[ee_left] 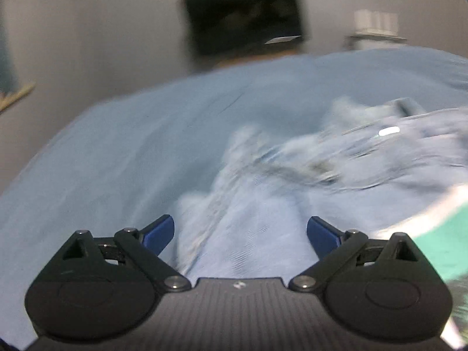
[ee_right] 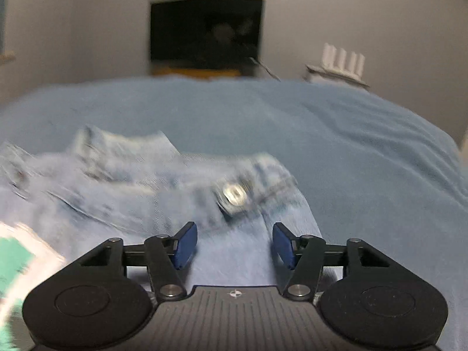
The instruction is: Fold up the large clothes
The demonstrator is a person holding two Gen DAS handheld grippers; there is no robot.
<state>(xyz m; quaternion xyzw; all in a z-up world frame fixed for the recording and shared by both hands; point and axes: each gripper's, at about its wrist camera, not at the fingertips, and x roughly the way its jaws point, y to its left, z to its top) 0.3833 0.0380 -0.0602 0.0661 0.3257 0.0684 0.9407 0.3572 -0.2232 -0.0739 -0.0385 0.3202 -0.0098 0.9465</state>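
A pair of light blue jeans (ee_left: 263, 199) lies crumpled on a blue bed cover (ee_left: 131, 134). My left gripper (ee_left: 240, 234) is open just above the denim, empty. In the right wrist view the jeans (ee_right: 140, 193) show their waistband with a metal button (ee_right: 234, 194). My right gripper (ee_right: 234, 245) is open over the cloth just below the button, holding nothing. Both views are blurred by motion.
A dark screen (ee_right: 204, 29) stands by the far wall beyond the bed cover (ee_right: 351, 146). A white object (ee_right: 342, 61) sits on a shelf at the right. A green and white cloth (ee_left: 438, 234) (ee_right: 11, 257) lies near the jeans.
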